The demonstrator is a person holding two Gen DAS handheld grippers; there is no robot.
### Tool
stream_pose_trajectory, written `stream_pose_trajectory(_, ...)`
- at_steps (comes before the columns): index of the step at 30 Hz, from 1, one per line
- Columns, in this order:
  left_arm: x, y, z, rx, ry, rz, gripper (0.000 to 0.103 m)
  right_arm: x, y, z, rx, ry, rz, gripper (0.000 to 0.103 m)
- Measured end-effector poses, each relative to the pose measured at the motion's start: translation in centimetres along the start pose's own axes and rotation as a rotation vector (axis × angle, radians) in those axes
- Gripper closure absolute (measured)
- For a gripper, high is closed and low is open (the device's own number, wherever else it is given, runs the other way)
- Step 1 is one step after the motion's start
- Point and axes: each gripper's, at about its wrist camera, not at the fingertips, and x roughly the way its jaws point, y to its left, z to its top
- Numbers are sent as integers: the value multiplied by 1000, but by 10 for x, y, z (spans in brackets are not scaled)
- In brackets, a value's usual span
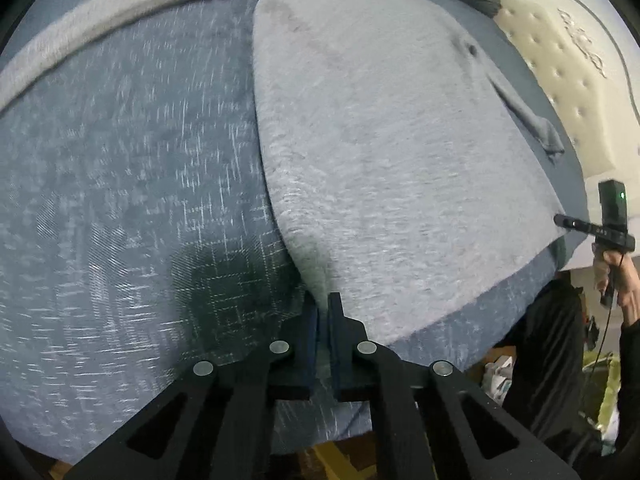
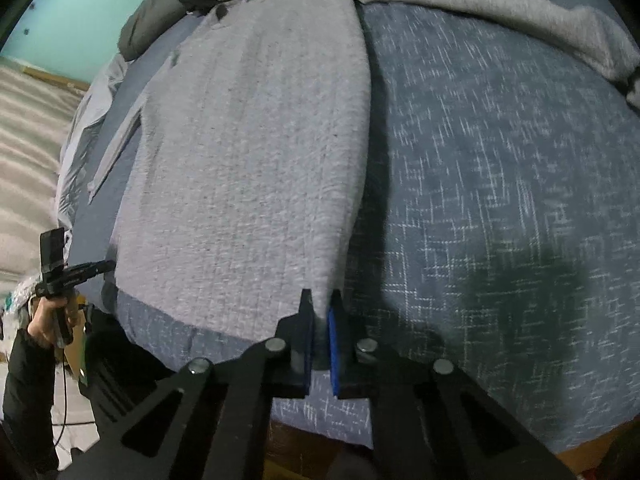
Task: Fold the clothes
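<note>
Grey sweater (image 1: 380, 128) lies spread on the blue bed (image 1: 120, 168) — left gripper (image 1: 323, 312) and right gripper (image 2: 320, 308) each have jaws pinched narrow on a hem corner.

Both grippers, left gripper (image 1: 323, 304) and right gripper (image 2: 320, 304), are black with round silver screws and blue pads (image 2: 332, 344). Sleeves black.

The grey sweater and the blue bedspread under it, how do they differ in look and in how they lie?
The grey sweater is plain, fuzzy knit; the blue bedspread is darker blue with white crosshatch flecks. The sweater covers only a part of the bedspread, which runs on past it on all sides. Each tool, left and right, pinches a bottom corner of the sweater; the bedspread is not gripped. Both lie spread out flat.
</note>
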Motion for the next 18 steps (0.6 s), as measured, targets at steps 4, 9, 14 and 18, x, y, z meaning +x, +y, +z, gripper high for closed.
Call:
stream_pose_trajectory(4, -29, -11, -1, 38, -29, 7, 99, -20, 12, 3, -61, -18, -20, 98)
stream_pose_trajectory(9, -47, -18, -12, 68, -29, 24, 99, -40, 13, -4, -110, -13, -46, 99)
stream_pose_trajectory(14, -31, -11, -20, 53, -6, 45, 99, -19, 9, -23, -129, 54, -63, 99)
stream_pose_trajectory(18, -9, -4, -21, 15, 13, 64, 97, 1, 3, -29, -107, 68, -64, 98)
